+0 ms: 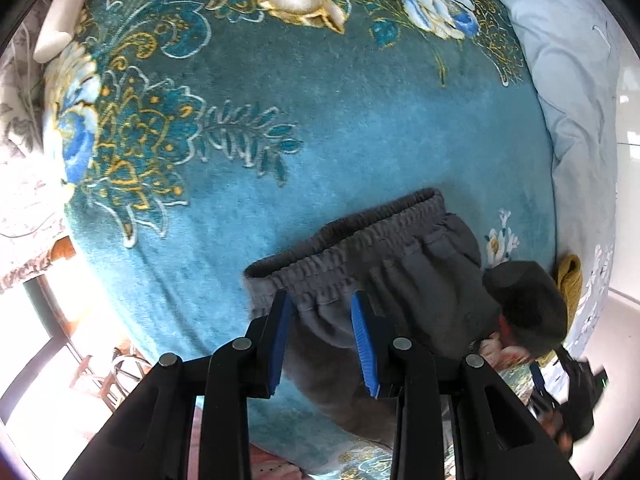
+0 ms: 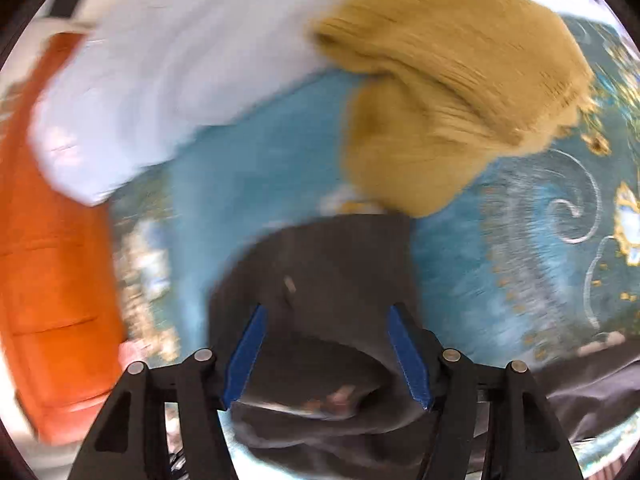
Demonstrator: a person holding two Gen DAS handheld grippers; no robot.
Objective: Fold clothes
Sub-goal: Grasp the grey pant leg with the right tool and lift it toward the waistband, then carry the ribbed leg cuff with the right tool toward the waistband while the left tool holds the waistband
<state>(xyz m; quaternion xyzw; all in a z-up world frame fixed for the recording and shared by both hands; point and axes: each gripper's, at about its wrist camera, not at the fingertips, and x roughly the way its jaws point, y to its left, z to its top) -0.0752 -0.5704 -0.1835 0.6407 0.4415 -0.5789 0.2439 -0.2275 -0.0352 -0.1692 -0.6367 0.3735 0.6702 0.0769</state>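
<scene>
Grey sweatpants (image 1: 384,264) with an elastic waistband lie on a teal floral blanket (image 1: 320,120) on the bed. My left gripper (image 1: 322,300) is open, its blue pads astride the waistband near the pants' left corner. In the right wrist view, which is motion-blurred, my right gripper (image 2: 326,312) is open with dark grey pants fabric (image 2: 328,264) between and under its fingers. A mustard knitted garment (image 2: 448,80) lies just beyond that fabric. The right gripper (image 1: 568,396) also shows in the left wrist view at the lower right, blurred.
A pale blue quilt (image 1: 568,92) lies along the bed's right side and shows in the right wrist view (image 2: 160,80). An orange surface (image 2: 52,272) stands at the left. A white pillow (image 1: 60,24) lies at the far left corner. A window and chair (image 1: 104,372) are at lower left.
</scene>
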